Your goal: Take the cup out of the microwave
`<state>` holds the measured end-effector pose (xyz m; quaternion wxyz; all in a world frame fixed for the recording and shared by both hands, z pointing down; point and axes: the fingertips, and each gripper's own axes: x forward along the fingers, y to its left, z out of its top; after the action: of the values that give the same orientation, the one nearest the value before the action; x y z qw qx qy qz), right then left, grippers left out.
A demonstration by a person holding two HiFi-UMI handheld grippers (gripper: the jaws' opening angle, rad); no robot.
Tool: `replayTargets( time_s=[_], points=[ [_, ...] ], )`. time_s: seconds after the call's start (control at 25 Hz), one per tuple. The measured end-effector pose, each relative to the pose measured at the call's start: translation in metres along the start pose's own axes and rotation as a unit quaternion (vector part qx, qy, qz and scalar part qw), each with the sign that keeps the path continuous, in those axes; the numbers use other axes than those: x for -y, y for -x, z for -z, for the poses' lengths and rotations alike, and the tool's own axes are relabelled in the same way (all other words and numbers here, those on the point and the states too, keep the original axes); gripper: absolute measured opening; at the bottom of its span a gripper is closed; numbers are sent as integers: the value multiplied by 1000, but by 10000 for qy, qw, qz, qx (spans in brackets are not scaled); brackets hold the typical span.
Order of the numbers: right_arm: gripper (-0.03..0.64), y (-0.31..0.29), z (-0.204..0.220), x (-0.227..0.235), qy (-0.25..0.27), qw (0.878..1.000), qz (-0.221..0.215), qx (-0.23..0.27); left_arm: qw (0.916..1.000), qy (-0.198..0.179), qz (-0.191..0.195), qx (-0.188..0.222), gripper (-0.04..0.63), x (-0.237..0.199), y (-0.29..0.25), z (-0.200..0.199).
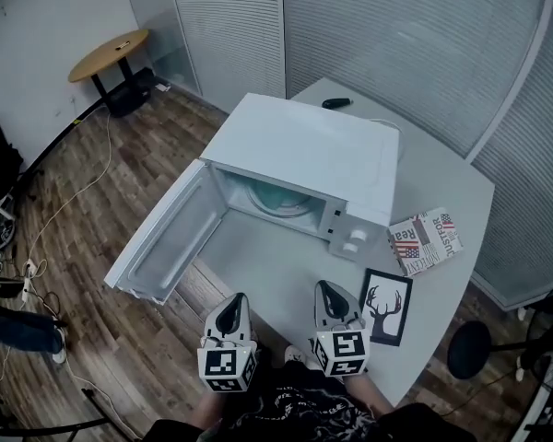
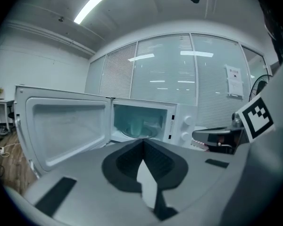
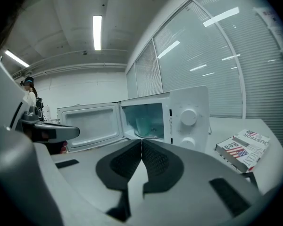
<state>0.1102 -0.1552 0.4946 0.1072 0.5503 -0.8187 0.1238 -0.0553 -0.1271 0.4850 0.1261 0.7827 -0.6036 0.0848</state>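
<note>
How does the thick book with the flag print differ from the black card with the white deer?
The thick pale book with the flag print is blocky; the black card with the white deer is thin and flat. The book is light with red lettering; the card is dark. The book lies close to the knobs of the white microwave; the card lies nearer the table edge. Both rest on the grey table.

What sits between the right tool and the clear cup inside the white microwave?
Only bare grey tabletop, up to the open white microwave; the head view shows it.
</note>
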Motion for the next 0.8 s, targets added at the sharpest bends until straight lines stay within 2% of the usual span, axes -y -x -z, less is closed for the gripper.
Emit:
replayTargets(
  time_s=[0.28, 0.8],
  points=[
    [5, -27, -14, -1, -98, 9996, 250, 65, 9995, -157, 271, 30, 8, -27, -31, -18],
    [6, -82, -35, -16, -27, 9993, 356, 86, 9982, -59, 593, 8, 8, -62, -74, -27]
  ],
)
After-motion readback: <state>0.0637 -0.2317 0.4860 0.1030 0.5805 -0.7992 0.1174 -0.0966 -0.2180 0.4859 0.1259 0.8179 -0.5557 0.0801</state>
